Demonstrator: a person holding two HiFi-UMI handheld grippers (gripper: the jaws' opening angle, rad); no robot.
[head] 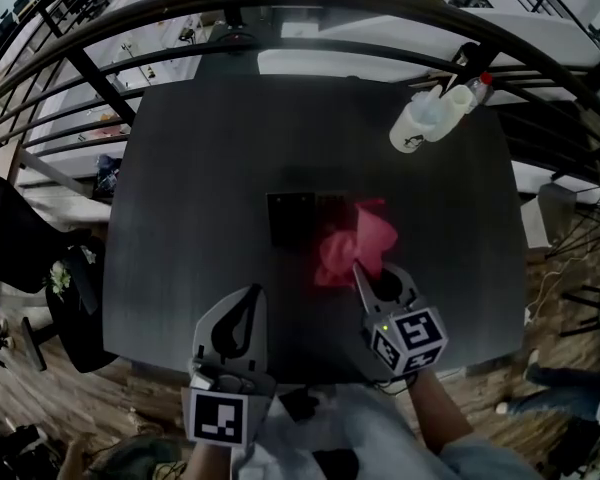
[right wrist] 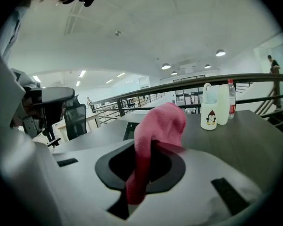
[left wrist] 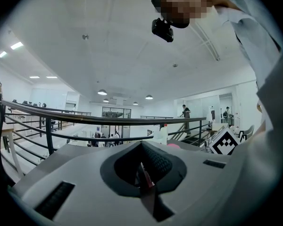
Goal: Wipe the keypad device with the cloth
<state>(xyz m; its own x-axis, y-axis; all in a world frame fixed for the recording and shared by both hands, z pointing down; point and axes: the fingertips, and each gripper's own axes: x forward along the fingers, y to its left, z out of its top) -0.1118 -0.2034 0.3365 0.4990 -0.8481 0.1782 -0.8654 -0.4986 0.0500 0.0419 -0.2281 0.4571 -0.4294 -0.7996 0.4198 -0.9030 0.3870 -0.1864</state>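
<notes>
Near the front edge of the table (head: 180,168) the left gripper (head: 246,308) keeps its jaws together on nothing. In the table's middle lies the keypad device (head: 292,218), flat, stiff and probably light, so it may slide under a wipe. Its keys are too dark to make out, and the cloth (head: 355,243) covers its right part. This cloth, soft and limp, is pinched by one fold in the closed jaws of the right gripper (head: 365,273).

Dark grey surface (head: 180,168) stands against a black metal railing (head: 310,28) overlooking a lower level. Wood-plank floor (head: 80,388) below. Black office chair (head: 20,238) at left. White ceiling (left wrist: 108,41) carries round lights (left wrist: 102,92), lit.
</notes>
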